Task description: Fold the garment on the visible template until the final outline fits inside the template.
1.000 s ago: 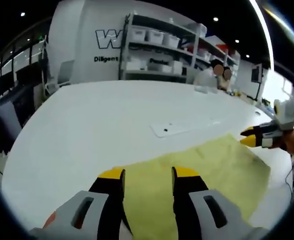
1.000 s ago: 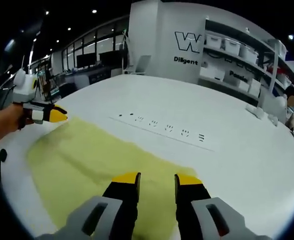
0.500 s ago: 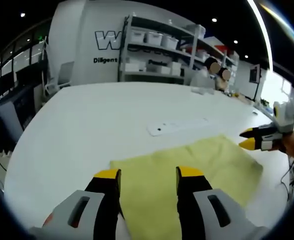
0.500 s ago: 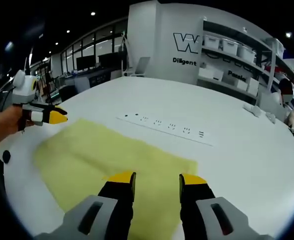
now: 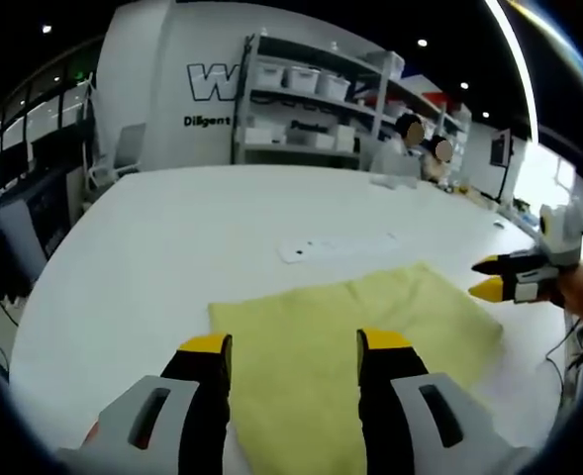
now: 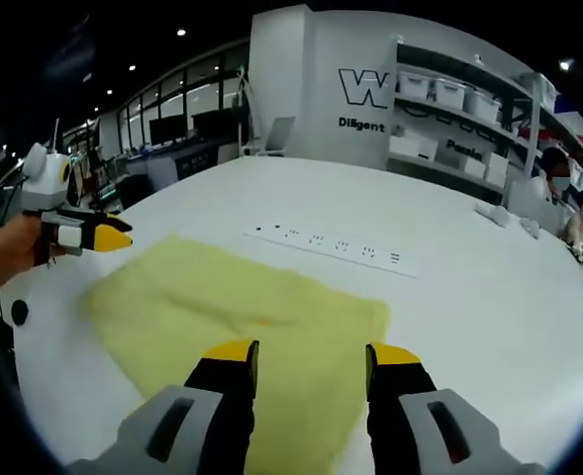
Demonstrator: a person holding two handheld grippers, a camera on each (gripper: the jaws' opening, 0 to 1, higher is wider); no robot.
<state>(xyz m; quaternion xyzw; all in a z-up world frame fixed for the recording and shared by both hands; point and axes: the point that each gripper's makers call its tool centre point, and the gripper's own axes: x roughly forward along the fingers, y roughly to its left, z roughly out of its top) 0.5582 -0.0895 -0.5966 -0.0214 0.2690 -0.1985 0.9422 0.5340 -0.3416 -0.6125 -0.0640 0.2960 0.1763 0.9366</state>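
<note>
Looking along the left gripper point(image 5: 293, 342), the left gripper view showed its two yellow-tipped black jaws spread apart and grasping nothing, raised above the near edge of the pale yellow cloth garment point(image 5: 355, 336), which lay flat as a rough rectangle on the large white table point(image 5: 172, 237). The right gripper point(image 5: 491, 277) came in from the right side of this view, near the far corner of the garment; its yellow tips seemed close together, but I could not tell if they touched the cloth. A white power strip point(image 5: 336, 245) lay just beyond the garment. On the back wall a big letter "W" and below it the word "Diligent" could be read; the rest was cut by white shelves point(image 5: 316, 99) with boxes. In the right gripper view, the right gripper point(image 6: 309, 354) was also released and empty, over the near edge of the garment point(image 6: 242, 317), and the left gripper point(image 6: 98, 237) was near the far corner. The power strip point(image 6: 326, 242) was again behind the cloth, and "W" and "Diligent" were readable. No template outline could be made out. In my judgement a fold was just laid, and the next move asked for lowering onto an edge and pinching it for another fold.
</note>
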